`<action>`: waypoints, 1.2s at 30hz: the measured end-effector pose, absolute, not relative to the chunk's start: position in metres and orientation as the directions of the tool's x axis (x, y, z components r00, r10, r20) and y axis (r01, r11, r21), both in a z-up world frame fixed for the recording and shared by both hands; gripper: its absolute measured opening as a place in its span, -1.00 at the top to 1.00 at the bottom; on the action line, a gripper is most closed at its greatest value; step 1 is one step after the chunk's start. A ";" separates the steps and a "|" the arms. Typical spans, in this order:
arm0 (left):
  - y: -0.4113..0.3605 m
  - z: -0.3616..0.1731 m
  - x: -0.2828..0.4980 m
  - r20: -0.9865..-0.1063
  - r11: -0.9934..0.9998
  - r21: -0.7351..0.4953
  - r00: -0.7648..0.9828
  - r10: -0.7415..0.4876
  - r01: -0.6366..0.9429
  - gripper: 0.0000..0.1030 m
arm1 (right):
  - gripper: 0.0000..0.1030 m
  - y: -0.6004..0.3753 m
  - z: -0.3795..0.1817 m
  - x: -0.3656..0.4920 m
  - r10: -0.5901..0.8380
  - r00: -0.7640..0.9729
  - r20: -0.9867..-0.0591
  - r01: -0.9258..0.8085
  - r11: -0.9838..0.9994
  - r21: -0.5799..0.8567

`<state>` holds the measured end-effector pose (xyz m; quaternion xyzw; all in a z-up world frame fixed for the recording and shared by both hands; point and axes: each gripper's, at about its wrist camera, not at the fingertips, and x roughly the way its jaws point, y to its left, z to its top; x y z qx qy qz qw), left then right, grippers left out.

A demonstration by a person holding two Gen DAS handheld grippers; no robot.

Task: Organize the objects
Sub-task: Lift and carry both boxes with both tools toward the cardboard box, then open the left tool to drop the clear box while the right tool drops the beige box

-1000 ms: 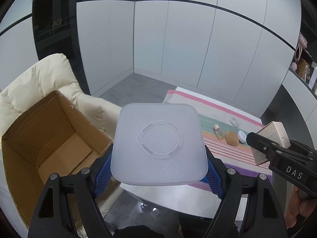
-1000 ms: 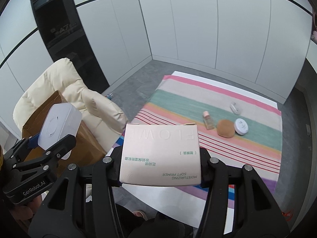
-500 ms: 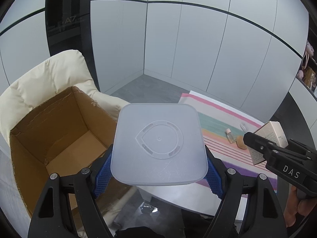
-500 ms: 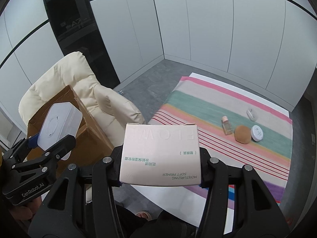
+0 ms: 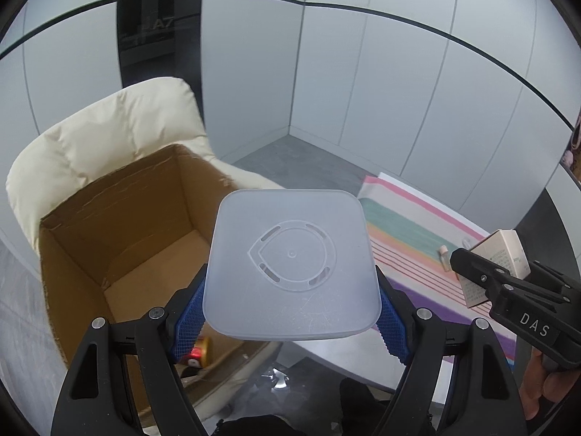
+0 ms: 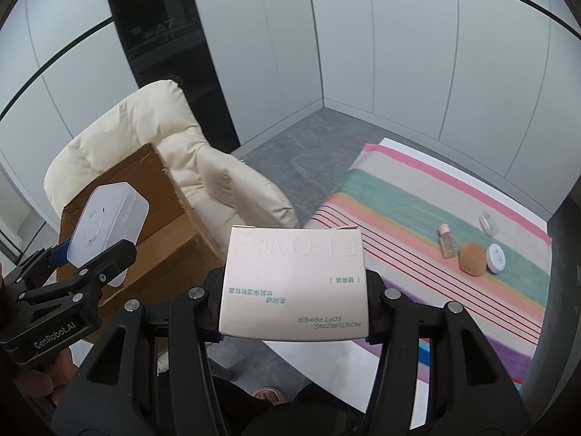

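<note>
Cardboard box point(image 5: 120, 254) nearly empty; my left tool point(image 5: 290, 312) grips the frosted case point(image 5: 290, 265), right tool point(image 6: 294, 305) the primer carton point(image 6: 294, 283); bench point(image 6: 454, 309) items remain.

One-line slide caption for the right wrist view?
Right claw grips a pink primer box; left claw carries a frosted container beside the cardboard box.

1. Left gripper point(image 5: 290, 312): black plastic, triangular cut-outs, silver screws, blue textured pads point(image 5: 187, 321); "GenRobot.AI" in white.
2. Right gripper point(image 6: 294, 301): black, silver screws; "DAS" in white.
3. Bare-skinned hand point(image 5: 544, 388) below the "DAS" marking.
</note>
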<state>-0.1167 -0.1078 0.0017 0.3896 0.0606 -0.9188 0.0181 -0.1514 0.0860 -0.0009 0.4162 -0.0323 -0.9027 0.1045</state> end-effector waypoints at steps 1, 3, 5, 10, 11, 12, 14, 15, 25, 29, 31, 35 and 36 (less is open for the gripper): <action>-0.112 0.002 -0.117 -0.718 -0.992 -0.097 -0.695 0.009 0.087 -0.59 | -0.05 0.082 -0.001 -0.152 -0.220 -0.631 -0.744 0.168 -0.975 0.145; -0.120 0.002 -0.114 -0.719 -0.991 -0.094 -0.695 -0.002 0.100 -0.59 | -0.05 0.073 -0.001 -0.153 -0.230 -0.627 -0.744 0.182 -0.972 0.147; -0.127 0.002 -0.112 -0.718 -0.990 -0.091 -0.696 -0.013 0.113 -0.59 | -0.05 0.064 0.000 -0.153 -0.240 -0.624 -0.744 0.197 -0.969 0.147; -0.147 0.002 -0.106 -0.720 -0.985 -0.092 -0.693 -0.033 0.143 -0.59 | -0.05 0.042 0.003 -0.154 -0.257 -0.620 -0.741 0.236 -0.962 0.137; -0.151 0.002 -0.106 -0.720 -0.985 -0.094 -0.693 -0.035 0.147 -0.59 | -0.05 0.038 0.003 -0.155 -0.262 -0.618 -0.741 0.242 -0.960 0.137; -0.155 0.001 -0.106 -0.721 -0.984 -0.093 -0.692 -0.040 0.155 -0.59 | -0.05 0.033 0.002 -0.156 -0.266 -0.615 -0.742 0.251 -0.958 0.136; -0.162 -0.001 -0.104 -0.725 -0.981 -0.094 -0.687 -0.049 0.169 -0.59 | -0.05 0.024 0.003 -0.156 -0.272 -0.612 -0.742 0.262 -0.956 0.134; -0.166 -0.002 -0.104 -0.728 -0.980 -0.095 -0.684 -0.051 0.174 -0.59 | -0.05 0.020 0.003 -0.156 -0.276 -0.611 -0.742 0.270 -0.954 0.133; -0.196 -0.012 -0.089 -0.750 -0.967 -0.101 -0.656 -0.081 0.234 -0.59 | -0.05 -0.022 0.002 -0.160 -0.312 -0.591 -0.744 0.327 -0.936 0.133; -0.208 -0.018 -0.086 -0.758 -0.957 -0.103 -0.644 -0.102 0.273 -0.61 | -0.05 -0.040 -0.002 -0.163 -0.317 -0.582 -0.749 0.354 -0.928 0.118; -0.215 -0.020 -0.085 -0.761 -0.953 -0.069 -0.634 -0.140 0.294 -0.61 | -0.05 -0.047 -0.002 -0.165 -0.321 -0.580 -0.749 0.359 -0.926 0.118; -0.234 -0.021 -0.079 -0.764 -0.937 -0.078 -0.624 -0.164 0.341 -0.73 | -0.05 -0.062 -0.001 -0.165 -0.327 -0.579 -0.747 0.377 -0.920 0.110; -0.239 -0.021 -0.076 -0.764 -0.932 -0.068 -0.620 -0.181 0.356 -0.87 | -0.05 -0.065 -0.001 -0.165 -0.329 -0.577 -0.748 0.381 -0.918 0.111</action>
